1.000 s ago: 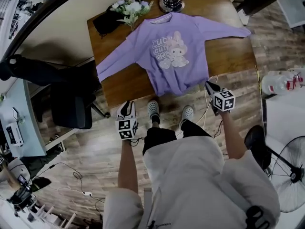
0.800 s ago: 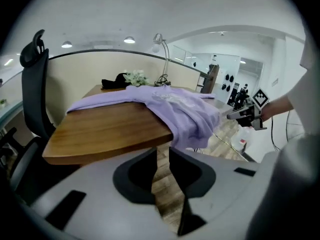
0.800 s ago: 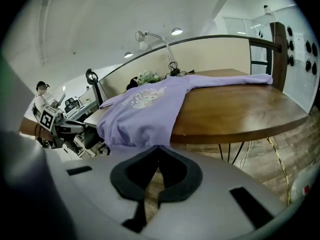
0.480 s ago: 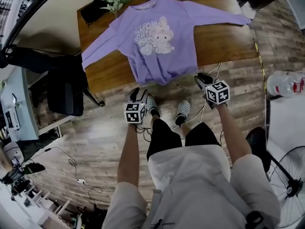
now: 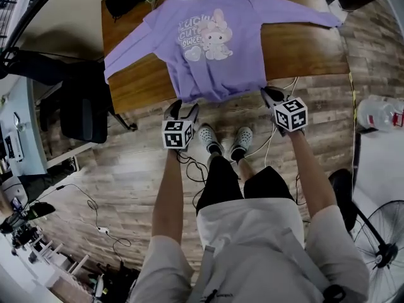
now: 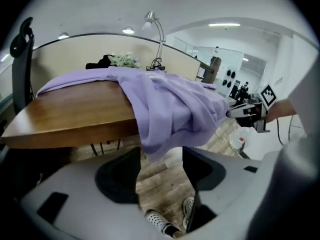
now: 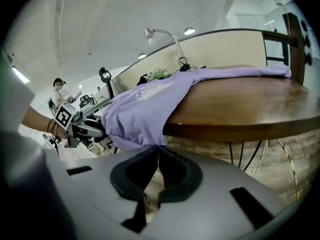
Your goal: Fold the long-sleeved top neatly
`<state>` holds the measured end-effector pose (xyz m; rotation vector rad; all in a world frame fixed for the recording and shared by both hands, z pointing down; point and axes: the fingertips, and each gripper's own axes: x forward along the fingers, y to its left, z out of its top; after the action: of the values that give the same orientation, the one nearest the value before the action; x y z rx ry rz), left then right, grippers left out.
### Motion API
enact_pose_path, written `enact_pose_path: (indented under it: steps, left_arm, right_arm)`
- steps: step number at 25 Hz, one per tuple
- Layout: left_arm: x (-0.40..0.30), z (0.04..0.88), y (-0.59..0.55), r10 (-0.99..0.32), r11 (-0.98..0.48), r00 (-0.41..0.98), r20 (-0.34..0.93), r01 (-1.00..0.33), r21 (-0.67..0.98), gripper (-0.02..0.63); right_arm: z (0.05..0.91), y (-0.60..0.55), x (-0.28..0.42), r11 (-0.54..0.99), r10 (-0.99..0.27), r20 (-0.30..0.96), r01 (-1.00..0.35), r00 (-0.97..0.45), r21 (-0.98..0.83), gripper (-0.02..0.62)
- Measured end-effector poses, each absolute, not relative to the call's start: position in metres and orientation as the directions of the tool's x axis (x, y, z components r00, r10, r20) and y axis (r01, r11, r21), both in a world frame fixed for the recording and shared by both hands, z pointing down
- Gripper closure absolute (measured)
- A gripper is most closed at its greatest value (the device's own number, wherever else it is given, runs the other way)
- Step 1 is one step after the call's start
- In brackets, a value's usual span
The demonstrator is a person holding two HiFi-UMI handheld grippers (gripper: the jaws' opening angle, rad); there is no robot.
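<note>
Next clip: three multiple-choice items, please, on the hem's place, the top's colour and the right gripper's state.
1. Where is the hem of the top?
A folded back on itself; B hanging over the near edge of the table; C bunched at the far edge.
2. What colour is the top?
A purple; B green; C red.
3. How do the jaws of the right gripper stand?
A wide apart; B together, empty; C shut on the hem.

B: the hem drapes past the edge.
A: it is purple all over.
C: the jaws have just closed, pinching the fabric.
</note>
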<state>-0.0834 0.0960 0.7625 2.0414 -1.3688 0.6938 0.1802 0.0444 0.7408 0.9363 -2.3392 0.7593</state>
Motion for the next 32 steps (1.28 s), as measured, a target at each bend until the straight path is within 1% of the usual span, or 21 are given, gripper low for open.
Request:
enact_pose_path:
  steps: [3, 7, 11, 15, 16, 17, 18, 23, 28, 32]
  left_arm:
    - [-0.083, 0.763, 0.106, -0.626, -0.319, 0.354, 0.695, -0.929, 0.187, 0.357]
    - [-0.094, 0.768, 0.113, -0.63, -0.288, 0.35, 0.693, -0.934, 0.21, 0.357]
    - [-0.097, 0.784, 0.114, -0.607, -0.284, 0.341, 0.718, -0.937, 0.204, 0.358]
    - [-0.096, 0.78, 0.087, -0.625, -0.267, 0.341, 0.702, -0.939, 0.219, 0.359]
    - [-0.093, 0.779, 0.083, -0.625, -0.269, 0.344, 0.7, -0.938, 0.221, 0.383]
    - [-0.089, 0.778, 0.082, -0.626, -0.269, 0.348, 0.698, -0.936, 0.226, 0.515]
    - [-0.086, 0.777, 0.084, -0.626, -0.267, 0.352, 0.696, -0.935, 0.233, 0.549]
    - [-0.084, 0.775, 0.116, -0.631, -0.249, 0.325, 0.704, -0.945, 0.212, 0.554]
    - [-0.094, 0.766, 0.138, -0.629, -0.212, 0.28, 0.726, -0.959, 0.186, 0.552]
    - [-0.105, 0.755, 0.159, -0.633, -0.113, 0.206, 0.747, -0.978, 0.175, 0.544]
  right_arm:
    - [0.74, 0.054, 0.203, 0.575, -0.473, 0.621, -0.753, -0.626, -0.32, 0.583]
    - [0.74, 0.057, 0.22, 0.535, -0.498, 0.62, -0.778, -0.606, -0.33, 0.583]
    - [0.742, 0.055, 0.218, 0.545, -0.484, 0.646, -0.78, -0.591, -0.306, 0.583]
    - [0.741, 0.055, 0.211, 0.573, -0.469, 0.654, -0.768, -0.593, -0.286, 0.584]
    - [0.741, 0.055, 0.211, 0.575, -0.469, 0.655, -0.767, -0.593, -0.283, 0.583]
    - [0.741, 0.056, 0.212, 0.575, -0.47, 0.656, -0.769, -0.59, -0.28, 0.583]
    - [0.741, 0.057, 0.213, 0.571, -0.473, 0.658, -0.772, -0.586, -0.278, 0.584]
    - [0.74, 0.057, 0.218, 0.546, -0.482, 0.669, -0.791, -0.566, -0.276, 0.584]
    - [0.742, 0.068, 0.214, 0.533, -0.455, 0.702, -0.799, -0.548, -0.278, 0.583]
    - [0.739, 0.076, 0.23, 0.48, -0.474, 0.733, -0.841, -0.487, -0.248, 0.58]
